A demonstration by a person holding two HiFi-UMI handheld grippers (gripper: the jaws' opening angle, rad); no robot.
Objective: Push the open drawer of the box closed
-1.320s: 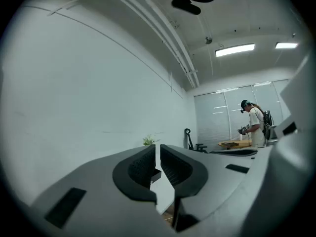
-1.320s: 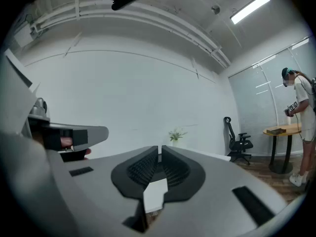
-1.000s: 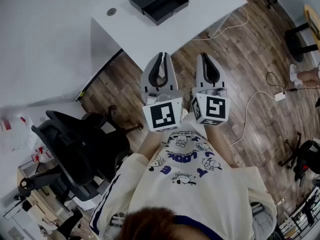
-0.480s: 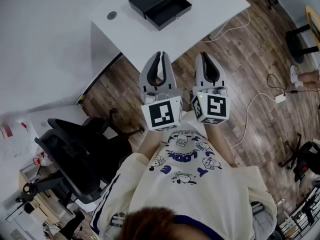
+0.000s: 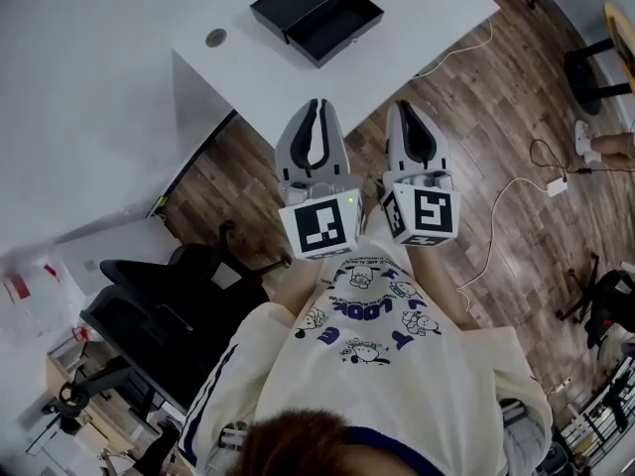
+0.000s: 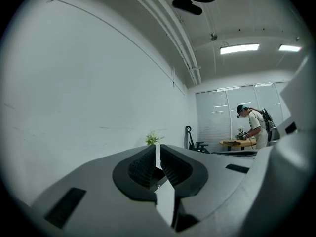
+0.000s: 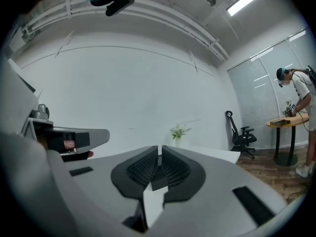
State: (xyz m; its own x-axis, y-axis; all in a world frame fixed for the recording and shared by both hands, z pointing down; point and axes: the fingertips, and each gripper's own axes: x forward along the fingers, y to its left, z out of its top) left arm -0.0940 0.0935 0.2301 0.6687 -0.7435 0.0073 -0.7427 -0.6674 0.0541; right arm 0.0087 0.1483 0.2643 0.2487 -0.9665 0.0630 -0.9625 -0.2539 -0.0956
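Note:
A black box [image 5: 316, 13] lies on the white table [image 5: 397, 28] at the top of the head view, its drawer pulled out toward the right and showing an empty inside. My left gripper [image 5: 317, 105] and right gripper [image 5: 410, 108] are held side by side in front of the person's chest, over the wooden floor, short of the table's near edge and well apart from the box. Both point up at the room; the box is in neither gripper view. The left gripper [image 6: 158, 145] has its jaws together with nothing between them. So does the right gripper [image 7: 159, 147].
A black office chair [image 5: 169, 305] stands at the lower left beside the person. A white cable and plug [image 5: 555, 188] lie on the floor to the right. A round grommet [image 5: 215, 38] sits in the table left of the box. A distant person [image 7: 301, 100] works at a round table.
The head view has shifted a little: the box and table sit slightly further left, and the chair has slid down and left. Both grippers stay shut and level.

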